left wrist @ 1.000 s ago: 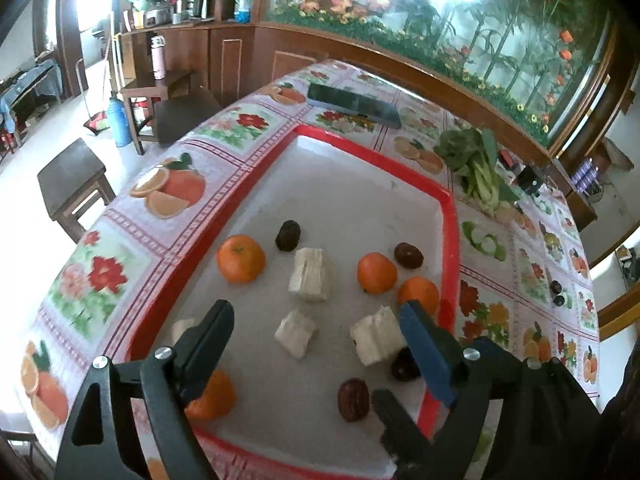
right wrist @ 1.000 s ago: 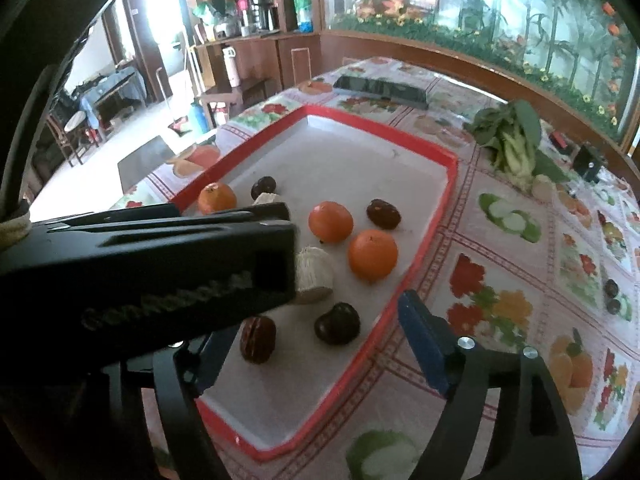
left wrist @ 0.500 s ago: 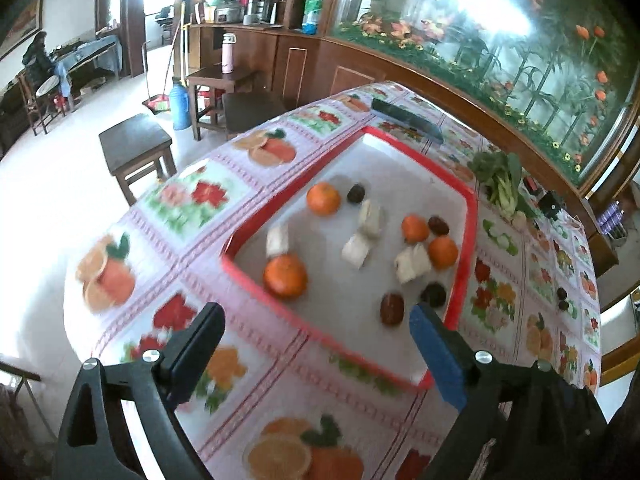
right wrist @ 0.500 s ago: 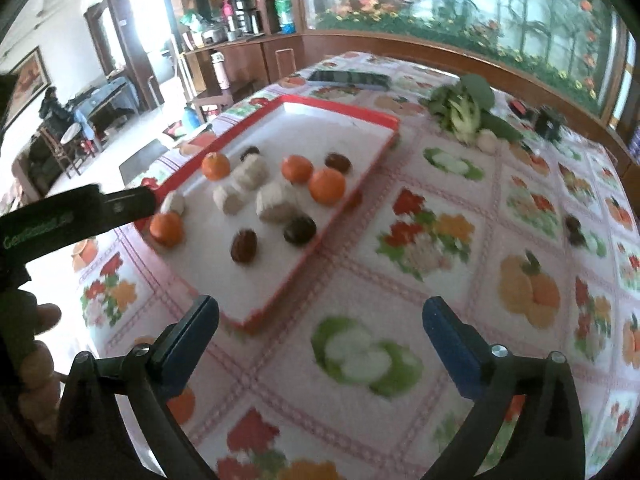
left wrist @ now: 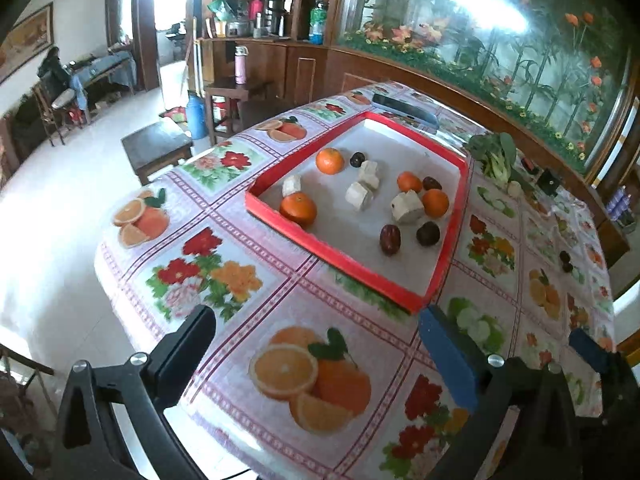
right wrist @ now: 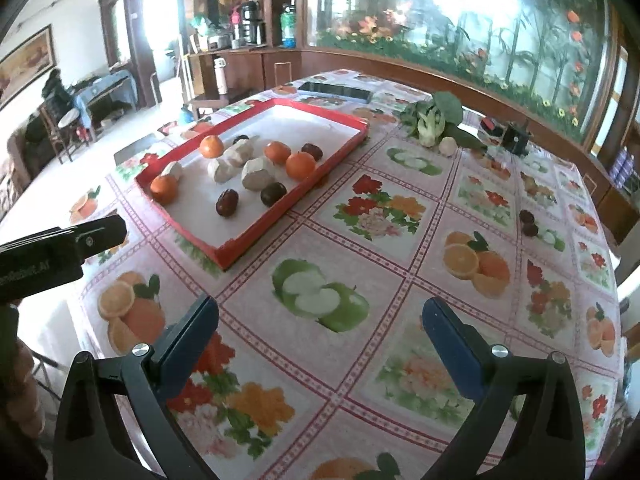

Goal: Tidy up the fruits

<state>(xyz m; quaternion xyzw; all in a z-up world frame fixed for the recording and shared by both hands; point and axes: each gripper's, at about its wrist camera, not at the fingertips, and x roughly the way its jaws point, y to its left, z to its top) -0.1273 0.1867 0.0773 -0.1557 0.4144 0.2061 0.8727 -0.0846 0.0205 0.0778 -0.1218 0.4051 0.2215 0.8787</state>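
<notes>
A red-rimmed tray (left wrist: 348, 264) on the flowered tablecloth holds several oranges (left wrist: 298, 209), dark dates (left wrist: 390, 239) and pale cut chunks (left wrist: 407, 207). My left gripper (left wrist: 316, 320) hangs over the tablecloth short of the tray's near corner. Its jaws are opening and nothing is between them. My right gripper (right wrist: 320, 308) stands open and empty over a printed apple, to the right of the tray (right wrist: 256, 228). In the right wrist view the oranges (right wrist: 300, 165), dates (right wrist: 227, 202) and chunks (right wrist: 258, 174) lie loose in the tray's near half.
Leafy greens (right wrist: 434, 116), a dark flat device (right wrist: 334, 92) and a small black box (right wrist: 516, 136) lie beyond the tray. Two small dark fruits (right wrist: 528, 222) sit on the cloth at right. The table edge drops off on the left, where a low stool (left wrist: 156, 148) stands.
Both grippers have drawn back from over the tray to the near part of the table, and their jaws have spread wider. The fruits have stayed where they lay.
</notes>
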